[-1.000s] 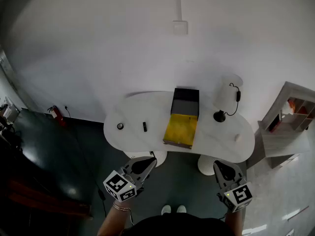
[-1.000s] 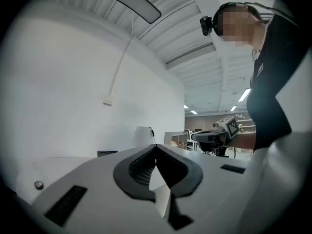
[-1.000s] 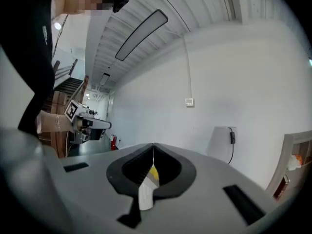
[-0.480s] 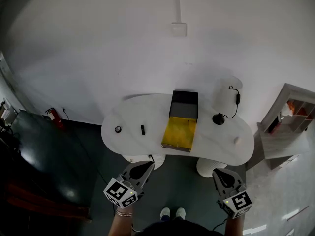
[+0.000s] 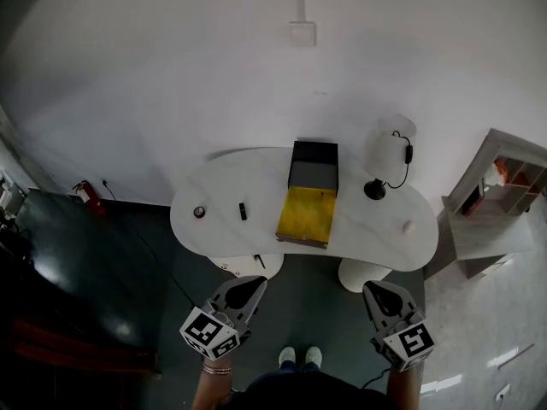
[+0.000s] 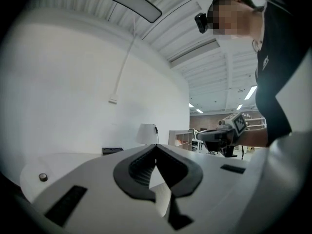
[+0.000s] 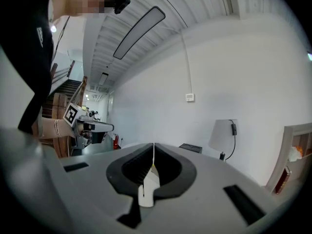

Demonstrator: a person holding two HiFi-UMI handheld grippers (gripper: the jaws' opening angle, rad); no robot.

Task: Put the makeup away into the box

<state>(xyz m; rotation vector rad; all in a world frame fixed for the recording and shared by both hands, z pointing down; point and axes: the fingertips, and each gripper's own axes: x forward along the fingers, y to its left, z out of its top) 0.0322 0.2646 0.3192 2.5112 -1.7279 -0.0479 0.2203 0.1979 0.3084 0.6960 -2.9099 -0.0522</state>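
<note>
Ahead of both sets of fingers, and well apart from them, stood a white curved table (image 5: 222, 186) carrying the open box (image 5: 313, 166). Its dark tray lay farther from the fingertips, and its yellow-lined lid (image 5: 303, 216) was laid flat toward them. The left gripper (image 5: 258, 281) was held low in front of the person, its jaws pressed together with nothing between them. The right gripper (image 5: 371, 287) was held alongside it, well apart, its jaws likewise closed flat against each other and empty. Both pointed toward the table's near edge without reaching it.

Beyond the left gripper's fingertips and off to their left lay a small round item (image 5: 199, 213). Between that and the box lid lay a short dark stick (image 5: 243, 211), apart from both. Beyond the right gripper's fingertips, slightly to their right, a small pale item (image 5: 408, 225) sat on the tabletop, well clear of the box. All three loose pieces lay on the tabletop outside the box.

A white-shaded lamp (image 5: 382, 148) stood on the table just beside the box's dark tray, on the right gripper's side. Farther right of the right fingers was a shelf unit (image 5: 502, 182). Far left of the left fingers a red fire extinguisher (image 5: 83, 192) stood against the wall. Behind the fingers, the person's shoes (image 5: 297, 357) showed on the floor
</note>
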